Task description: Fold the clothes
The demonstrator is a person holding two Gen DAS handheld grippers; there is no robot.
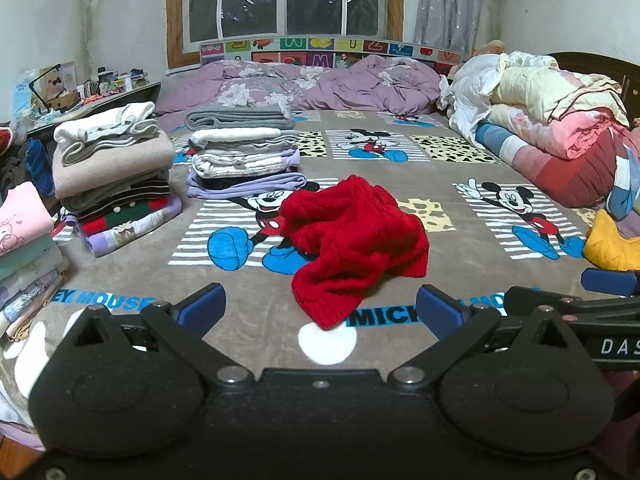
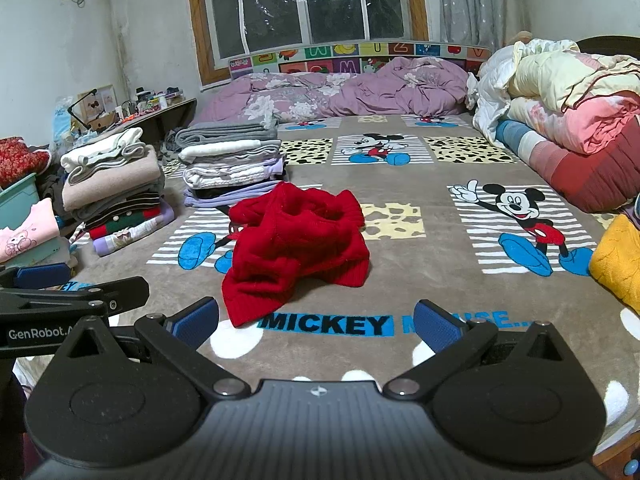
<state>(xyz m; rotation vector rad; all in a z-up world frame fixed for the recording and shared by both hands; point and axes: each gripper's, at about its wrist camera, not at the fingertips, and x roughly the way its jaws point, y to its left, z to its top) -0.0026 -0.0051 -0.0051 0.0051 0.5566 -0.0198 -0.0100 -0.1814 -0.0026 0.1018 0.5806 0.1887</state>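
Two handheld grippers hang side by side above the near edge of a bed. The left gripper has its blue-padded fingers spread wide and holds nothing; the right gripper is likewise released, its pads well apart and bare. Each shows at the edge of the other's view — the right one's black frame at the left camera's right margin, the left one's at the right camera's left margin.

Just beyond both sets of fingertips lies a red knitted sweater, crumpled in a heap near the middle of the bed, untouched by either tool. One ribbed end trails toward the grippers and reaches the lettering printed on the grey cartoon-mouse blanket that covers the mattress.

Farther left, two stacks of folded clothes stand next to each other, with a third, lower stack at the bed's left edge. A yellow garment sits at the right edge — unfolded, well apart from the sweater. Behind it rises a pile of rolled quilts, and a rumpled purple floral duvet lies along an alphabet-patterned headboard beneath the window.
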